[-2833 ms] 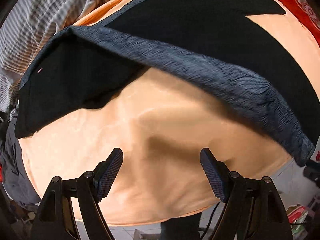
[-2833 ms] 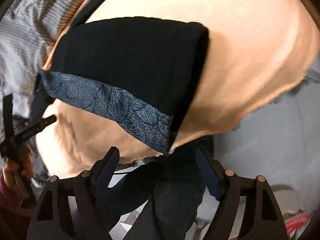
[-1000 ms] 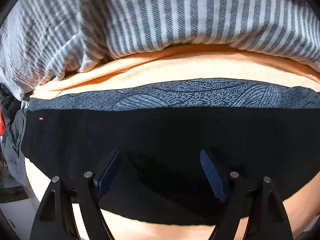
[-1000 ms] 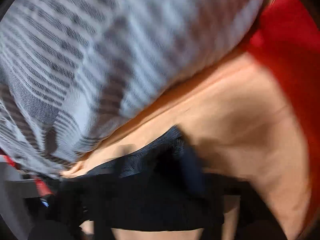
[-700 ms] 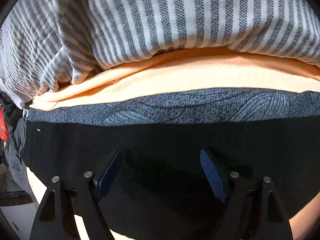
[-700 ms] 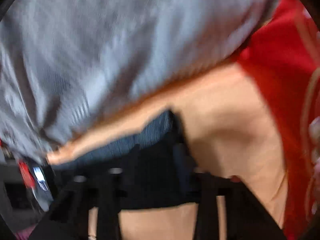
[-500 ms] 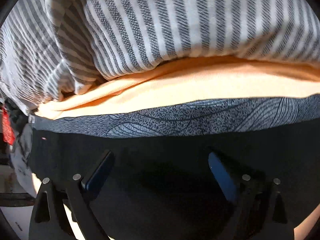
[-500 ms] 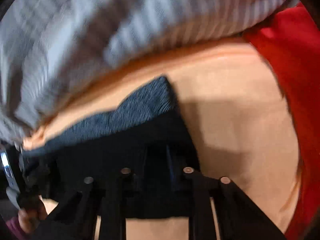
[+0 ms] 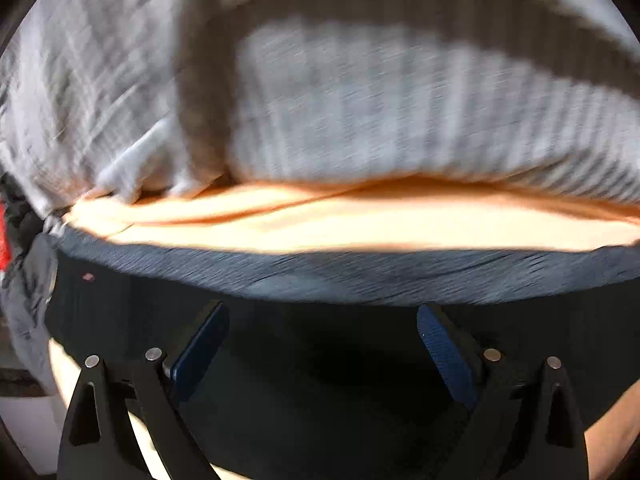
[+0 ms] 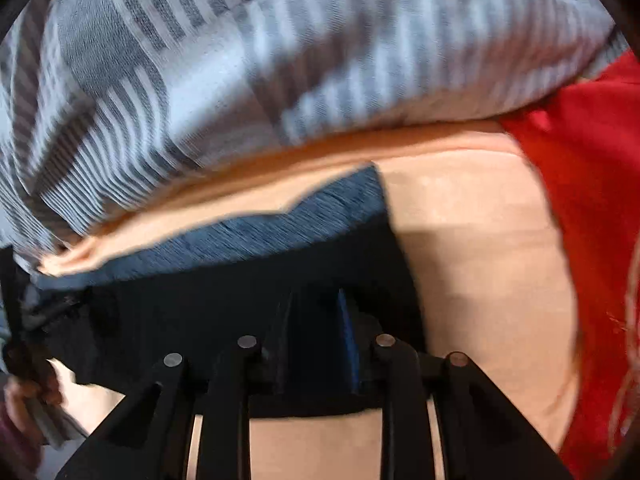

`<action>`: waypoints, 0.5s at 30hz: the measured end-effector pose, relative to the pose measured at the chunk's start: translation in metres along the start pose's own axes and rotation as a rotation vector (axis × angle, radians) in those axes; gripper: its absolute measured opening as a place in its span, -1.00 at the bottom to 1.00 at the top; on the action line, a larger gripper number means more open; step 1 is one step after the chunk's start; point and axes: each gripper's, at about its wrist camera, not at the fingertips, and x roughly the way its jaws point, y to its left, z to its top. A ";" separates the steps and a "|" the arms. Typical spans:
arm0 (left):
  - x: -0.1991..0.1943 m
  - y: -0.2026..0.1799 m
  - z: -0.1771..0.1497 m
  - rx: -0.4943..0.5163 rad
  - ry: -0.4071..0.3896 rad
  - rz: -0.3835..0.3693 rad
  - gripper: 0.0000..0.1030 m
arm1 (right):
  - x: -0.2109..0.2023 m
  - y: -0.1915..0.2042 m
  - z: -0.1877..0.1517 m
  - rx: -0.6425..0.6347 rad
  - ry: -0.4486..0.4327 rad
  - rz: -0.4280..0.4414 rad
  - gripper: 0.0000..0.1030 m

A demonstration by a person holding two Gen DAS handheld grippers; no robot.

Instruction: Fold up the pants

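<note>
Left gripper (image 9: 322, 350) has its jaws spread wide, hovering over the black pants (image 9: 320, 400). Right gripper (image 10: 316, 328) jaws just opened a bit, still narrow, with pants (image 10: 224, 304) fabric between them, can't tell if pinched.

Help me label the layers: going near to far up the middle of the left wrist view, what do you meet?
Black pants → their patterned grey waistband → peach sheet → striped grey fabric.
</note>
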 end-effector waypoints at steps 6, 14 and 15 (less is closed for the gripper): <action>-0.009 -0.075 0.016 0.069 -0.044 -0.070 0.87 | 0.018 0.016 0.028 -0.025 -0.010 0.101 -0.50; 0.016 -0.071 0.025 -0.045 0.033 0.042 0.87 | 0.016 -0.042 0.029 0.098 -0.022 -0.001 -0.50; 0.013 -0.063 0.024 -0.044 0.023 0.047 0.87 | 0.008 -0.041 0.024 0.084 -0.027 -0.023 -0.50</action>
